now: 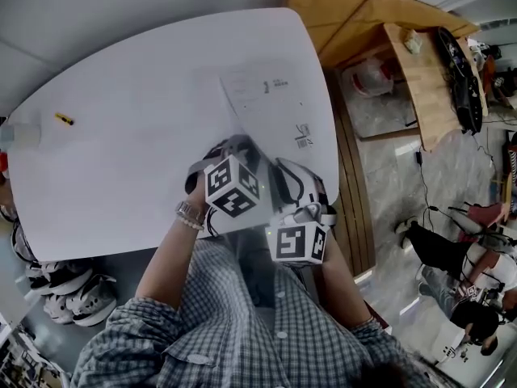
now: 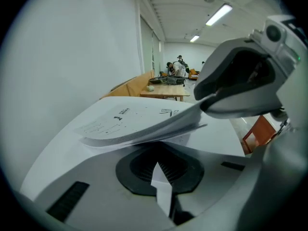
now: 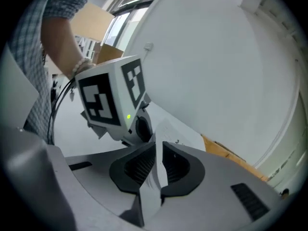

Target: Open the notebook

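Observation:
The notebook (image 1: 271, 107) lies on the white table (image 1: 129, 136), white pages with a little dark print. Both grippers meet at its near edge. In the left gripper view several pages (image 2: 137, 124) are raised in a loose fan off the table. My left gripper (image 2: 161, 179) is shut with a thin white page corner (image 2: 161, 186) pinched between its pads. My right gripper (image 3: 155, 165) is shut on a white sheet (image 3: 153, 186) that stands between its ribbed pads. The right gripper (image 2: 240, 81) grips the fan's right edge, close over the left one. The left gripper's marker cube (image 3: 110, 97) fills the right gripper view.
A small yellow object (image 1: 64, 120) lies far left on the table. Wooden desks (image 1: 420, 63) stand beyond the table's right edge, with people (image 1: 452, 265) on the floor to the right. Shoes (image 1: 77, 289) sit under the table's near left edge.

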The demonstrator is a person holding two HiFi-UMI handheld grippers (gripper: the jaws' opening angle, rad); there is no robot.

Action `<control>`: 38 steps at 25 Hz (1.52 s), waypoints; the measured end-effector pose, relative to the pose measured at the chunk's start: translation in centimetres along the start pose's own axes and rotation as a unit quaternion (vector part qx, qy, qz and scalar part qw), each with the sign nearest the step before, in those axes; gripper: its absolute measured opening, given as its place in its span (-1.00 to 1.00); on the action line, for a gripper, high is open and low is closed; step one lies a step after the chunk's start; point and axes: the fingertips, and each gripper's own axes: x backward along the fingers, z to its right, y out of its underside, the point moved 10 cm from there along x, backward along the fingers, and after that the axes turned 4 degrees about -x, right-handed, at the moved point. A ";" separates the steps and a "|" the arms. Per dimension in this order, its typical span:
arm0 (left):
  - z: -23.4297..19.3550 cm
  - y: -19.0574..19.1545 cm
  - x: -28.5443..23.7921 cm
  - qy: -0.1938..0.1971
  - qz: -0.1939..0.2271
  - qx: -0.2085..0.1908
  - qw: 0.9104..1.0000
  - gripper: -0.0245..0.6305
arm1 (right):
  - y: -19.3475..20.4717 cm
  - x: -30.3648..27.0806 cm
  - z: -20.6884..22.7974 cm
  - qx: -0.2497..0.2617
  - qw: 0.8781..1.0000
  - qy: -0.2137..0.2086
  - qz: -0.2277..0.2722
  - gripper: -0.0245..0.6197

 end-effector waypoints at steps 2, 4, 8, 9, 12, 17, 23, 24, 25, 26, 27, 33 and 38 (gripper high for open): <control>0.0 -0.1 0.0 0.001 0.001 -0.002 1.000 -0.90 | 0.5 0.2 -0.2 0.003 1.000 -0.018 -0.010 -0.72; 0.1 -0.2 0.0 0.001 0.002 -0.004 1.000 -0.90 | 1.1 0.1 -0.3 -0.004 0.999 -0.032 -0.024 -0.39; 0.1 -0.2 0.2 0.003 0.005 -0.004 1.000 -0.90 | 2.6 -1.3 -0.8 0.042 0.997 -0.032 -0.047 -0.34; 0.2 -0.3 0.3 0.003 0.006 -0.005 1.000 -0.90 | 2.8 -1.8 -0.9 0.052 0.997 -0.027 -0.050 -0.35; 0.2 -0.4 0.5 0.003 0.004 -0.014 1.000 -0.90 | 2.8 -3.1 -0.9 0.102 0.993 0.008 -0.053 -0.49; 0.3 0.1 -0.3 -0.013 -0.042 -0.050 0.998 -0.90 | 2.5 -2.8 0.4 0.039 0.998 0.022 -0.047 -0.83; 0.8 0.5 -2.0 -0.007 -0.095 -0.060 0.994 -0.90 | 2.1 -1.6 2.5 -0.067 0.997 0.041 -0.023 -0.83; 0.9 0.4 -2.0 -0.009 -0.099 -0.062 0.993 -0.90 | 2.1 -1.5 2.8 -0.081 0.995 0.047 -0.021 -0.83; 0.9 0.2 -2.0 -0.012 -0.102 -0.065 0.993 -0.90 | 2.1 -1.3 3.2 -0.094 0.994 0.052 -0.019 -0.83; 0.9 0.1 -2.0 -0.016 -0.105 -0.067 0.992 -0.90 | 2.0 -1.2 3.6 -0.104 0.993 0.056 -0.016 -0.83; 1.0 0.1 -1.9 -0.020 -0.107 -0.069 0.992 -0.90 | 1.9 -1.1 3.9 -0.112 0.992 0.059 -0.013 -0.83; 1.2 0.4 -1.7 -0.059 -0.121 -0.060 0.989 -0.91 | 1.5 -0.4 5.4 -0.138 0.988 0.062 0.001 -0.83; 0.5 2.4 -0.7 -0.078 -0.137 -0.035 0.987 -0.91 | 1.2 0.2 5.5 -0.173 0.983 0.063 0.016 -0.83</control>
